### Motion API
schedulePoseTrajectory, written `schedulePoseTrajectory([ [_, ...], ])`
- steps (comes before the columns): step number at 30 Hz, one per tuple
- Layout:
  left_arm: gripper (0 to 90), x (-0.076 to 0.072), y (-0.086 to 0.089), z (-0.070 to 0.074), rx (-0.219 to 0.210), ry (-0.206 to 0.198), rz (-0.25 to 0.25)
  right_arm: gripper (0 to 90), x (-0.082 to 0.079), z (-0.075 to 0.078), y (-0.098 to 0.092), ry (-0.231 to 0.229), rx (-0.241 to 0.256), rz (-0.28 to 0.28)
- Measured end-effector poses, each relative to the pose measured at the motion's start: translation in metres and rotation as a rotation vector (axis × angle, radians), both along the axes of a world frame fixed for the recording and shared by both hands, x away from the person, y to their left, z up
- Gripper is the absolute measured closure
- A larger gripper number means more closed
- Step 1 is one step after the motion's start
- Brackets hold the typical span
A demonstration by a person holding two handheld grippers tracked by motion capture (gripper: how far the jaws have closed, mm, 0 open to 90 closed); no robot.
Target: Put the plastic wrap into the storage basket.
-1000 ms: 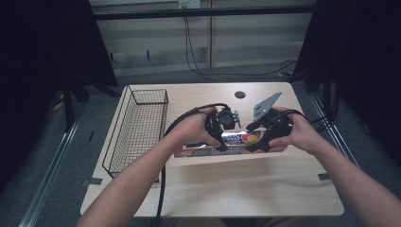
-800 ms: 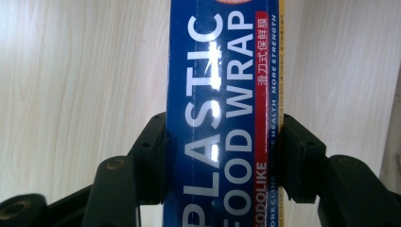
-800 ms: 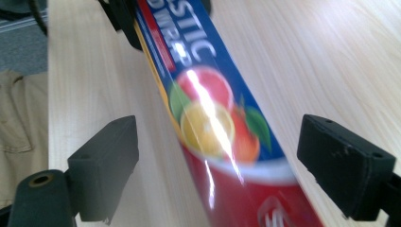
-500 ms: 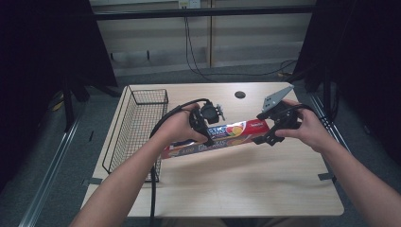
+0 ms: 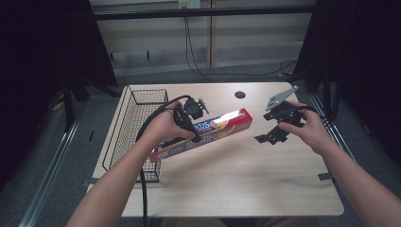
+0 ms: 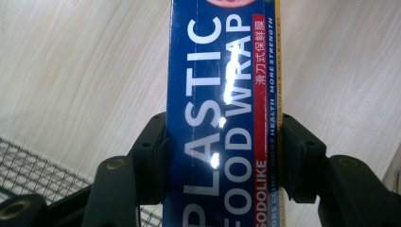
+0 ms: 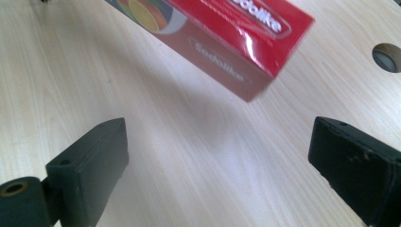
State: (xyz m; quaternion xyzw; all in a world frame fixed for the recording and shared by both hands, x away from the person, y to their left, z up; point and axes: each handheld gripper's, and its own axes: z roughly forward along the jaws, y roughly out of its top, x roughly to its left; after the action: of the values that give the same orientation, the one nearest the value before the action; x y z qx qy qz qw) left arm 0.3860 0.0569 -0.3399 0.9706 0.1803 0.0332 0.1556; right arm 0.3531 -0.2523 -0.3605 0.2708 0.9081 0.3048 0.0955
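1. The left tool (image 5: pixel 193 109) is clamped across the plastic wrap box (image 5: pixel 208 131), one jaw on each long side face, as the left gripper view shows, with the printed blue top between them.
2. The box is off the tabletop (image 5: pixel 246 189). It hangs tilted above the middle of it, the red end (image 7: pixel 265 56) higher and pointing toward the right edge, the lower end reaching toward the wire basket (image 5: pixel 137 127) at the left edge.
3. The right tool (image 5: pixel 273 137) is spread wide with nothing between its jaws. It hovers near the right edge, just beyond the red end of the box and apart from it.
4. Handling, as a judgement: a long thin carton, probably light for its length, with stiff edges but side panels that could dent under a hard squeeze.
5. The glossy printed skin catches the light and looks slippery, so a grip across the flat faces may creep.
6. Where the left tool sits along the length is hard to tell, since the hand covers it. A hold far from the middle would let the box droop or twist.
7. Best holds look to be across the narrow width, near the middle for one tool, or one tool toward each end.
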Motion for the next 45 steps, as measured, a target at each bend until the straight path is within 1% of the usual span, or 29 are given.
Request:
schedulePoseTrajectory([
  [1, 44.5, -0.001, 0.002, -0.001, -0.011, 0.002, 0.025, 5.8, 0.000, -0.001, 0.000, 0.003, 0.005, -0.012],
  [4, 44.4, 0.001, 0.009, 0.000, 0.003, 0.003, 0.043, 6.5, -0.002, -0.003, 0.000, 0.021, 0.018, -0.042],
  [5, 44.5, 0.001, 0.012, 0.000, -0.001, 0.004, 0.063, 6.8, -0.003, -0.005, 0.001, 0.025, 0.012, -0.059],
  [6, 44.5, 0.003, 0.015, 0.000, 0.001, 0.004, 0.061, 6.8, -0.003, -0.005, 0.001, 0.025, 0.012, -0.059],
  [7, 44.4, 0.002, 0.018, 0.000, -0.008, 0.001, 0.085, 6.9, -0.003, -0.006, 0.001, 0.023, 0.012, -0.064],
  [8, 44.4, 0.003, 0.020, 0.001, -0.002, 0.009, 0.083, 7.2, -0.004, -0.007, 0.001, 0.027, 0.010, -0.065],
  [9, 44.4, 0.003, 0.023, 0.000, -0.007, 0.000, 0.099, 7.3, -0.004, -0.008, 0.002, 0.029, 0.011, -0.075],
  [10, 44.4, 0.003, 0.025, 0.001, 0.002, 0.005, 0.101, 7.3, -0.004, -0.009, 0.002, 0.033, 0.016, -0.072],
  [11, 44.4, 0.003, 0.027, 0.001, -0.006, 0.004, 0.117, 7.3, -0.004, -0.009, 0.002, 0.033, 0.016, -0.072],
  [13, 44.4, 0.004, 0.033, 0.001, -0.004, 0.005, 0.135, 7.3, -0.004, -0.011, 0.003, 0.031, 0.018, -0.071],
  [14, 44.4, 0.005, 0.035, 0.002, -0.004, 0.008, 0.136, 7.4, -0.005, -0.011, 0.004, 0.035, 0.017, -0.068],
  [15, 44.4, 0.005, 0.037, 0.001, -0.008, 0.001, 0.151, 7.3, -0.005, -0.011, 0.004, 0.038, 0.018, -0.070],
  [16, 44.4, 0.006, 0.040, 0.002, 0.001, 0.006, 0.157, 7.3, -0.006, -0.012, 0.005, 0.038, 0.021, -0.072],
  [17, 44.4, 0.006, 0.043, 0.001, -0.005, -0.005, 0.180, 7.3, -0.006, -0.012, 0.005, 0.039, 0.016, -0.081],
  [19, 44.4, 0.007, 0.047, 0.001, -0.006, -0.007, 0.195, 7.3, -0.007, -0.012, 0.005, 0.041, 0.014, -0.088],
  [20, 44.4, 0.008, 0.053, 0.001, -0.007, 0.004, 0.224, 7.4, -0.007, -0.011, 0.004, 0.034, 0.024, -0.091],
  [21, 44.4, 0.008, 0.053, 0.001, -0.007, 0.004, 0.224, 7.4, -0.007, -0.011, 0.004, 0.034, 0.024, -0.091],
  [26, 44.4, 0.008, 0.064, -0.002, -0.015, -0.002, 0.291, 7.5, -0.008, -0.012, 0.004, 0.026, 0.045, -0.119],
  [27, 44.4, 0.008, 0.066, -0.001, -0.007, 0.003, 0.296, 7.5, -0.009, -0.012, 0.004, 0.026, 0.043, -0.122],
  [29, 44.4, 0.007, 0.072, -0.003, -0.019, -0.007, 0.349, 6.9, -0.009, -0.014, 0.004, 0.023, 0.042, -0.128],
  [31, 44.4, 0.008, 0.074, -0.002, -0.009, -0.001, 0.349, 6.8, -0.009, -0.015, 0.004, 0.017, 0.039, -0.130],
  [34, 44.4, 0.007, 0.079, -0.001, -0.013, -0.003, 0.385, 6.7, -0.009, -0.018, 0.004, 0.025, 0.039, -0.123],
  [36, 44.4, 0.007, 0.082, 0.000, -0.011, -0.010, 0.392, 6.6, -0.010, -0.020, 0.004, 0.024, 0.036, -0.128],
  [39, 44.4, 0.007, 0.087, 0.003, -0.025, -0.011, 0.433, 6.6, -0.011, -0.021, 0.004, 0.023, 0.030, -0.133],
  [40, 44.4, 0.008, 0.089, 0.004, -0.018, -0.015, 0.435, 6.6, -0.011, -0.021, 0.004, 0.023, 0.030, -0.133],
  [41, 44.4, 0.008, 0.092, 0.005, -0.028, -0.013, 0.458, 6.5, -0.011, -0.022, 0.004, 0.020, 0.033, -0.136],
  [42, 44.4, 0.008, 0.093, 0.005, -0.027, -0.011, 0.469, 6.3, -0.012, -0.021, 0.004, 0.028, 0.031, -0.144],
  [43, 44.4, 0.007, 0.095, 0.005, -0.032, -0.021, 0.479, 6.3, -0.013, -0.022, 0.004, 0.027, 0.030, -0.145],
  [45, 44.3, 0.008, 0.099, 0.007, -0.029, -0.017, 0.504, 6.2, -0.013, -0.022, 0.003, 0.018, 0.031, -0.138],
])
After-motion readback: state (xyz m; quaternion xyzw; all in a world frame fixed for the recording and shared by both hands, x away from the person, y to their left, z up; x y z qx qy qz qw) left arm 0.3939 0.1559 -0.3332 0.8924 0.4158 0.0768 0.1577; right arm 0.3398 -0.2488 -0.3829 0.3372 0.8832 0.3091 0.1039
